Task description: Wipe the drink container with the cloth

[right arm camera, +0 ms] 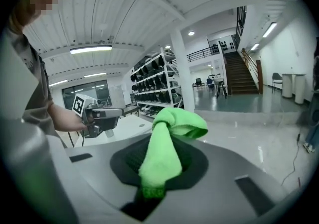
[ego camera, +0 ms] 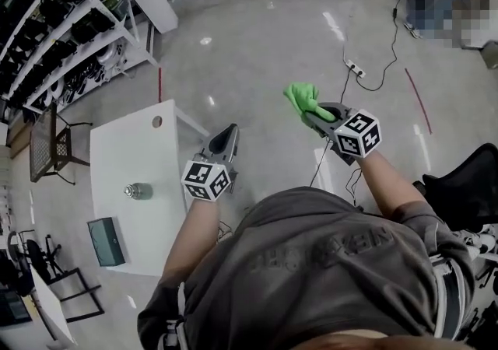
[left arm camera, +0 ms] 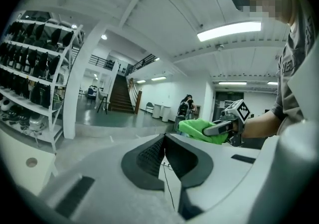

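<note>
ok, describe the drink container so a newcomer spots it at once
Look at the white table at the left of the head view, next to the shelving racks. Near its middle sits the drink container, between the round hole at the far end and the dark teal box at the near edge. It is small, round and shiny silver.

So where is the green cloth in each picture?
Head view: cloth upper middle, held in the right gripper over the floor.
Left gripper view: cloth right of centre.
Right gripper view: cloth dead centre, clamped between the jaws.
Shared landmark: the shelves.
</note>
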`<state>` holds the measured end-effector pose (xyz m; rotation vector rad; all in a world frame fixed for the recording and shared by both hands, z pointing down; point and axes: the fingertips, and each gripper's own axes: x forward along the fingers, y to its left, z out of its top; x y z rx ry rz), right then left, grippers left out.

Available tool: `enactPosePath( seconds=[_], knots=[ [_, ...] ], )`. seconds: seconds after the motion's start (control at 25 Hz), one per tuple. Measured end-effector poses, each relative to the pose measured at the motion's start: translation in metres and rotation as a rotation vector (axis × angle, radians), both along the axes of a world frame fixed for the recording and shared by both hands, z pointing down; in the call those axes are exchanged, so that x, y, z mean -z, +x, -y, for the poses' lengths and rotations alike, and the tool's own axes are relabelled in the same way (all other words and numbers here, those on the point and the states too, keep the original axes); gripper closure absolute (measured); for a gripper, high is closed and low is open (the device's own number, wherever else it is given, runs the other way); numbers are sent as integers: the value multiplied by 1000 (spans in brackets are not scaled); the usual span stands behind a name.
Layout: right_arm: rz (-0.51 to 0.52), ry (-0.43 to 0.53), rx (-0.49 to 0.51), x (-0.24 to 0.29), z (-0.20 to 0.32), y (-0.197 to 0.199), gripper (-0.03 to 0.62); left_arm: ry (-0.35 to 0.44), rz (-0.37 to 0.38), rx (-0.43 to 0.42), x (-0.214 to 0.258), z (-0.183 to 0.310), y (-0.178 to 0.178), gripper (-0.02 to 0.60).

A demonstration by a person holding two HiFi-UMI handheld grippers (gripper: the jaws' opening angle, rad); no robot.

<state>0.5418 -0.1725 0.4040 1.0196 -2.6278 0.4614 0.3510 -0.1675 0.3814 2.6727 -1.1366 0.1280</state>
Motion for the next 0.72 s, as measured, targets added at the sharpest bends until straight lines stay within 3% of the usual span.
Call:
enactPosePath(
  seconds=[0.32, 0.72],
  knots=[
    [-18, 4, -38, -3, 4, 4, 557, 6, -1, -19, 10, 6, -5, 575],
    [-56, 10, 8, -1, 15, -11, 559, -5, -18, -4, 5, 5, -11, 575]
  ],
)
